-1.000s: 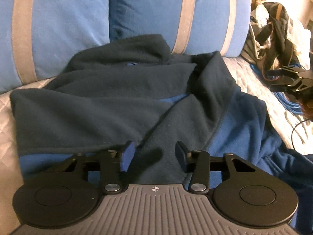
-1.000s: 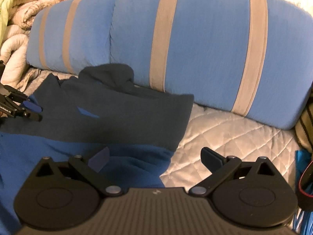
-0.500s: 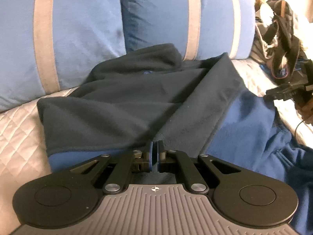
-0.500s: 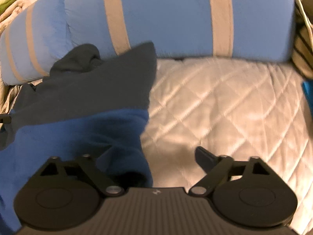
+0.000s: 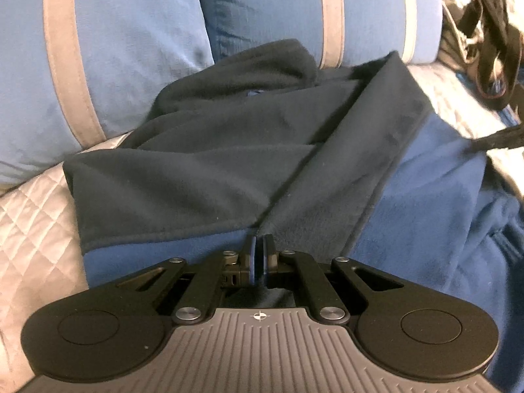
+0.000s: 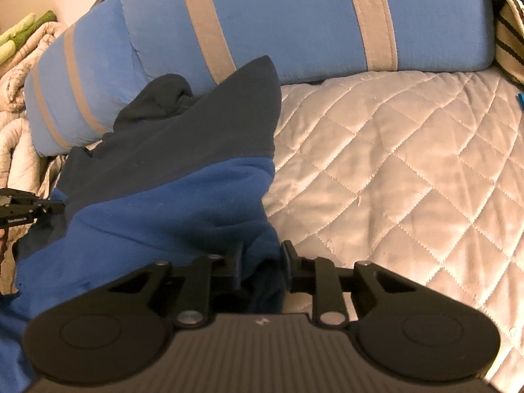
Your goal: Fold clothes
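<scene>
Left gripper [image 5: 260,255]: jaws pressed almost together, pinching a thin edge of the fleece right where its dark part meets its blue part.
Right gripper [image 6: 262,262]: jaws partly closed, with a bunched fold of blue fleece squeezed between them; the pads press the cloth from both sides.
Fleece [image 5: 229,170]: a garment in navy and bright blue, lying rumpled on the quilt straight ahead of both tools and running back to the pillows. A dark flap crosses diagonally ahead and to the right of the left gripper.
Quilt [image 6: 393,163]: pale, diamond-stitched, bare to the right of the right gripper.
Pillows [image 6: 294,16]: blue with grey stripes, propped up beyond the fleece and touching its far end.
Other tool in view: the left gripper's tip shows at the far left edge of the right view, at the fleece's edge.
</scene>
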`<state>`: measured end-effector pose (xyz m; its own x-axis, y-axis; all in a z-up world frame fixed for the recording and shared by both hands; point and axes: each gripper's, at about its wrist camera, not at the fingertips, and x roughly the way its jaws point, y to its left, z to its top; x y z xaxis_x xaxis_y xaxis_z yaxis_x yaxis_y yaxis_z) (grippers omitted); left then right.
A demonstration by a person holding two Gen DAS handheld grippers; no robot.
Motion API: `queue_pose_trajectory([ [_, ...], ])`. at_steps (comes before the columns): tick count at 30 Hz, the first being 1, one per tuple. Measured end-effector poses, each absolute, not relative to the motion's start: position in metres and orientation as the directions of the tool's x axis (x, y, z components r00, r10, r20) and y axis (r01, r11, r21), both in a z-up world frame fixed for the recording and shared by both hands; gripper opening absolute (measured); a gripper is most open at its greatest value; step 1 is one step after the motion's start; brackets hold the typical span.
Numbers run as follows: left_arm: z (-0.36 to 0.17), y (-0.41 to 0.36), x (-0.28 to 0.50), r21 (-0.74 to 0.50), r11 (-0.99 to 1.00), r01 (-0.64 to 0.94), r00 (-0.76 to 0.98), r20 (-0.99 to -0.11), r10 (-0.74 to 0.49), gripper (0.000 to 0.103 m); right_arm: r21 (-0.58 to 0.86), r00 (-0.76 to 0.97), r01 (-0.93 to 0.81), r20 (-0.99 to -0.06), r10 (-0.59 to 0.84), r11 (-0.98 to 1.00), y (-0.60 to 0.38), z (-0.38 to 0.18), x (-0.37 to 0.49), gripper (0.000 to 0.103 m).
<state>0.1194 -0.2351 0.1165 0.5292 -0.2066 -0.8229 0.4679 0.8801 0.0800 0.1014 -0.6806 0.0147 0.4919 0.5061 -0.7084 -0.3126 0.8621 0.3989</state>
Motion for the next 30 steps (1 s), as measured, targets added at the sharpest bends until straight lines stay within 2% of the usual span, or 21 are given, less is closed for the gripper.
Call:
queue_pose_trajectory([
  [7,0.117,-0.241,0.120,0.125,0.874,0.470,0.520,-0.839,-0.160,0.008,0.429,0.513,-0.310,-0.676,0.529,0.848,-0.686,0.013,0.094,0.022],
  [10,0.118,-0.240,0.123,0.124,0.874,0.470,0.500,-0.853,-0.148,0.010,0.448,0.514,-0.307,-0.664,0.543,0.839,-0.690,0.013,0.094,0.025],
  [11,0.119,-0.239,0.124,0.117,0.875,0.469,0.490,-0.859,-0.147,0.015,0.462,0.515,-0.300,-0.658,0.550,0.834,-0.692,0.013,0.095,0.031],
  [12,0.122,-0.238,0.125,0.116,0.879,0.462,0.482,-0.865,-0.139,0.025,0.479,0.517,-0.290,-0.650,0.557,0.829,-0.695,0.013,0.095,0.032],
  [14,0.131,-0.238,0.126,0.133,0.891,0.434,0.488,-0.866,-0.109,0.038,0.504,0.526,-0.275,-0.634,0.566,0.819,-0.700,0.014,0.095,0.055],
  [17,0.151,-0.241,0.126,0.091,0.888,0.451,0.494,-0.854,-0.164,0.043,0.514,0.540,-0.274,-0.617,0.572,0.813,-0.705,0.016,0.097,0.067],
  [21,0.177,-0.264,0.128,0.052,0.874,0.483,0.515,-0.824,-0.235,0.052,0.557,0.544,-0.262,-0.589,0.597,0.788,-0.710,0.014,0.103,0.069],
  [30,0.200,-0.332,0.148,0.071,0.825,0.560,0.566,-0.761,-0.318,0.054,0.619,0.517,-0.251,-0.564,0.644,0.744,-0.708,-0.003,0.111,0.069],
])
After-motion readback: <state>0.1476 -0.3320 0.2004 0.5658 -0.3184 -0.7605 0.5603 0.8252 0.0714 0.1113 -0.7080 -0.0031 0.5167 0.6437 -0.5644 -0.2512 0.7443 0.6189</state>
